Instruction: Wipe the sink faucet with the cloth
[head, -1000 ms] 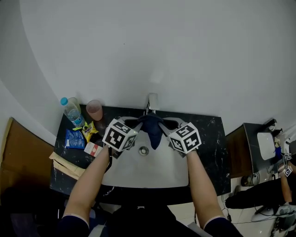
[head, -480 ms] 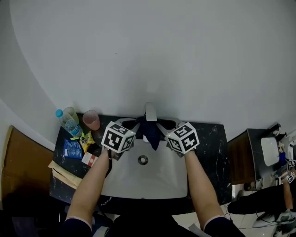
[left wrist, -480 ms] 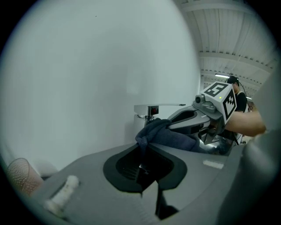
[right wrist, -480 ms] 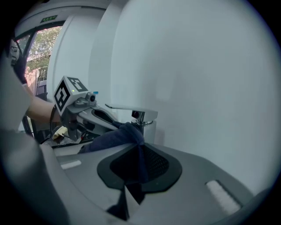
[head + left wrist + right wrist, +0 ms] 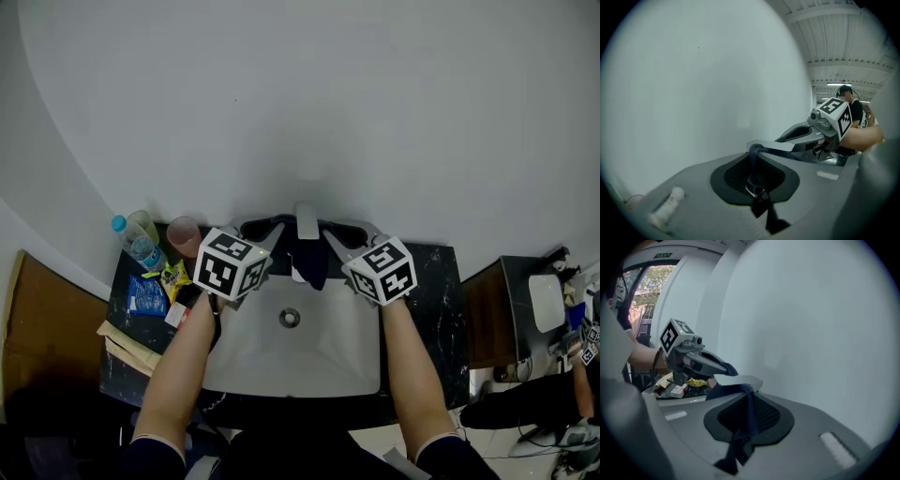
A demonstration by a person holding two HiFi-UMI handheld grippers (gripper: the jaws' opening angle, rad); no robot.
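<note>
My grey left gripper (image 5: 274,236), black-white marker cube (image 5: 228,265) | my grey right gripper (image 5: 330,242), matching cube (image 5: 380,270) | dark short sleeves (image 5: 155,448), white cuffs, 6 o'clock

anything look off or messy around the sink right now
Nothing spilled or broken. The dark cloth is slung round the faucet, its ends pinched in the left gripper and right gripper. Only the counter left of the sink looks messy: snack packets, a small box and brown paper overhanging its edge.

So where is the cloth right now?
Head view, centre: the dark cloth hangs at the faucet above the sink, stretched between the left gripper and right gripper, each shut on an end.
</note>
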